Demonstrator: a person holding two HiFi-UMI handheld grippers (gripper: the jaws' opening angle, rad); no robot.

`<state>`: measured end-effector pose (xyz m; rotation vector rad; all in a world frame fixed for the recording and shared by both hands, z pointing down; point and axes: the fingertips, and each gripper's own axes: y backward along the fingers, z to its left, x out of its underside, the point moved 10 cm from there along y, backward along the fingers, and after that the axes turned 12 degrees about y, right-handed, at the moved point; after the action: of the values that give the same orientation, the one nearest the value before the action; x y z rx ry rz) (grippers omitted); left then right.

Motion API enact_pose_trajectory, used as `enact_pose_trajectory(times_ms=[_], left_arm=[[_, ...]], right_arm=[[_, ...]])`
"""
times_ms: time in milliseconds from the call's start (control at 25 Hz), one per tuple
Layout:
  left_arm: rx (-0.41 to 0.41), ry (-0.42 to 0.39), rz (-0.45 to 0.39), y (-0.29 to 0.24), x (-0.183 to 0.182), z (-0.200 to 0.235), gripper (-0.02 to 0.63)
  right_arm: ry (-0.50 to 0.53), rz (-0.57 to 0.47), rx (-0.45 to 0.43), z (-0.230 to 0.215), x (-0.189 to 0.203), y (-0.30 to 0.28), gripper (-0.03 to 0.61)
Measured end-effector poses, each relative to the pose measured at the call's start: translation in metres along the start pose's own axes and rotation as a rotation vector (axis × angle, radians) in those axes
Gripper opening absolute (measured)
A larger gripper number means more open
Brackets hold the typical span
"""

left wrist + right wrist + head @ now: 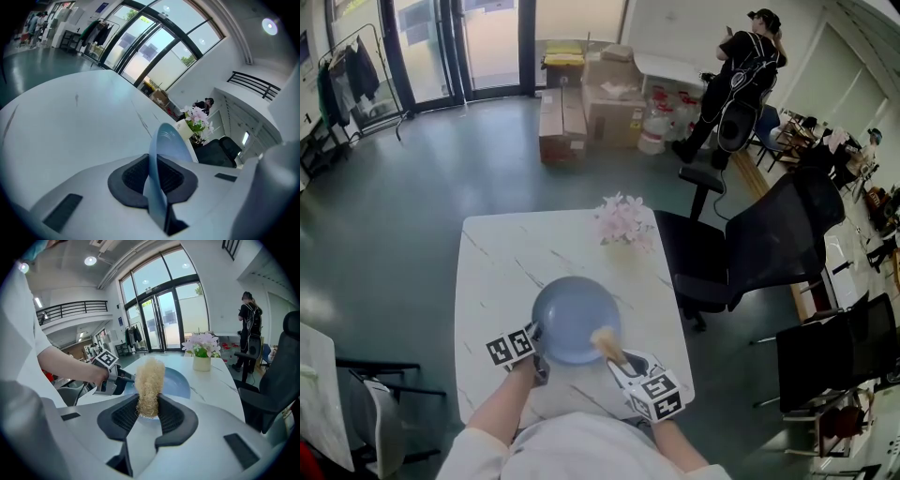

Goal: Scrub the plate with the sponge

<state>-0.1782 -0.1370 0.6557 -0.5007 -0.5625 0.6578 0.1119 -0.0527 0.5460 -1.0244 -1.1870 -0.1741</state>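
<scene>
**Rim grip may slip**

The left gripper [152, 177] pinches the rim of the blue plate [574, 319], lower centre in the head view. The right gripper [149, 414] clamps the straw-coloured sponge [150, 378] at the plate's lower-right edge. Hard strokes could twist the plate free onto the white table [502, 258].

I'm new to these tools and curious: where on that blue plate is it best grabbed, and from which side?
Probably by its thin rim, from the near left side, one jaw on each face. The plate is shallow and wide, so only the rim fits; the left gripper pinches it there, leaving the face free for the sponge.
</scene>
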Motion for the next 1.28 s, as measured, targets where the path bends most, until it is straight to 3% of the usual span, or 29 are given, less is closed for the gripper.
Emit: enact_pose_trajectory(times_ms=[520,920,1160,1280], left_arm=[[-0.089,-0.033,0.034,-0.015,-0.001,0.003,0.044],[-0.126,-0.055,0.073,-0.02,0.0,0.008,0.046],[-0.108,-0.064,0.069,-0.021,-0.004,0.005,0.048],[-0.105,-0.053,0.083,-0.021,-0.003,0.006,0.125]], right_arm=[[-0.007,0.002,-0.007,-0.002,0.002,-0.003,0.124],[-0.007,0.008,-0.01,-0.002,0.004,-0.004,0.124],[-0.007,0.008,-0.014,-0.001,0.004,-0.005,0.124],[-0.005,0.005,-0.011,-0.001,0.003,-0.005,0.124]])
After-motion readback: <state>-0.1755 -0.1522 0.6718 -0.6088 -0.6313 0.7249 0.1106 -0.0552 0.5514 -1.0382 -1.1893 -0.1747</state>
